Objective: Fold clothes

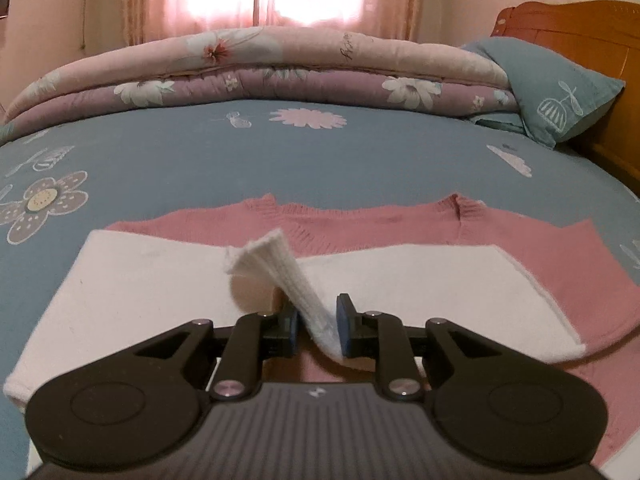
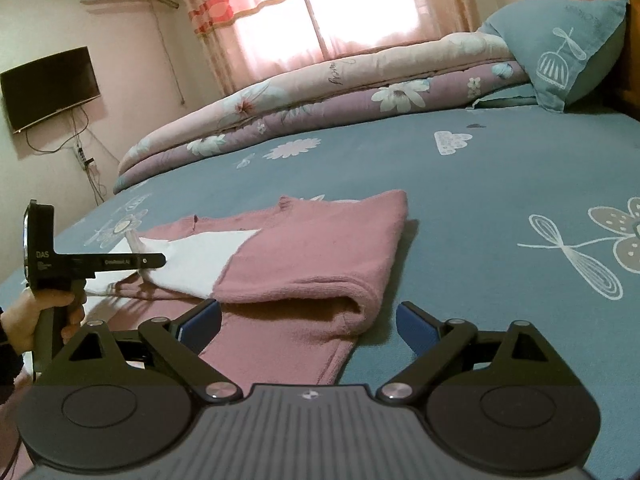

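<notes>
Right now a pink and white sweater [image 1: 360, 236] is lying flat on the blue bed sheet [image 1: 240, 152], near the front edge of the bed. A folded quilt [image 1: 260, 72] and a blue pillow [image 1: 560, 84] are sitting far back by the wooden headboard [image 1: 580, 28], well apart from the sweater.

The left gripper [image 1: 318, 322] is sitting low over the white part of the sweater. A white ribbed cuff [image 1: 276, 276] is standing up between its two blue pads [image 1: 345, 330]. The cuff is touching the right pad, but a gap is showing beside the left pad, so the jaws are looking narrow and not fully pinched on the cloth. In the right wrist view, a hand [image 2: 44, 316] is holding the left gripper [image 2: 160, 260] by its handle, and its tip is resting at the white part.

The right gripper [image 2: 308, 324] is opened wide. It is hovering just in front of the rolled pink sleeve fold [image 2: 320, 296], with one pad on each side and not touching it yet.

The sweater is looking soft, thick and floppy. It is probably light, and it will sag and bend wherever it is lifted. The knit is fuzzy, so it should not slip much. A good place to grab is likely the thick cuff or the folded edge, where the cloth is bunched and gives the pads more to squeeze.
</notes>
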